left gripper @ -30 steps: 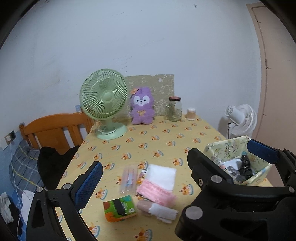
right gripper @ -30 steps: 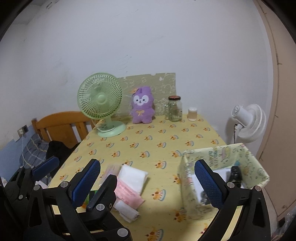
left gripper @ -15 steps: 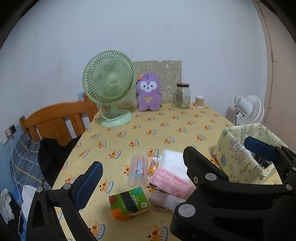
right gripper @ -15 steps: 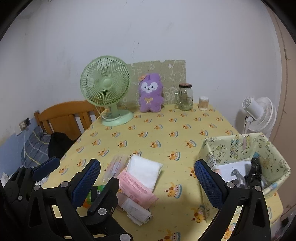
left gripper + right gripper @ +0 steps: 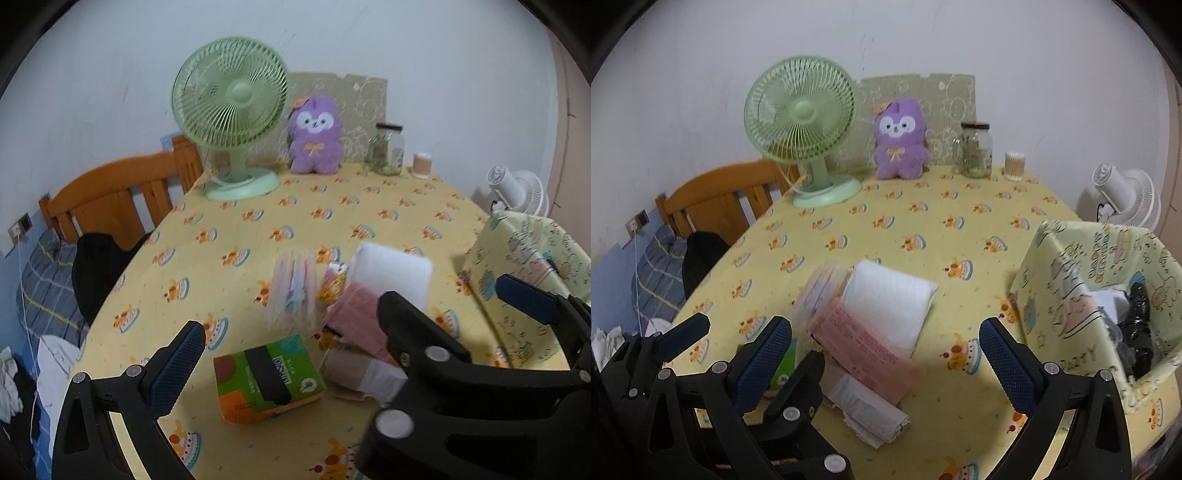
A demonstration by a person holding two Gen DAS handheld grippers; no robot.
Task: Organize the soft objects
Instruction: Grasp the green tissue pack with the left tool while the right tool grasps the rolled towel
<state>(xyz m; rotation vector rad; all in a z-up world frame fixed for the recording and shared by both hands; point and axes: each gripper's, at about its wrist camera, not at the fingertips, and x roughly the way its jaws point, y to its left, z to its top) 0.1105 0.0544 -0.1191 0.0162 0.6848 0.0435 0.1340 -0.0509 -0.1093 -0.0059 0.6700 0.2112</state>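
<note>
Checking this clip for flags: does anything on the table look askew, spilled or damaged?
Nothing spilled or damaged. The soft packs sit in a loose, overlapping heap: the pink pack lies across the white pack, skewed. The fabric basket stands upright.

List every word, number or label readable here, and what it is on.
No text can be read with confidence.
Green tissue pack: label print, blurred.
Pink packet: rows of fine print, too small.
Patterned storage box: lettering among cartoons, too blurred.
</note>
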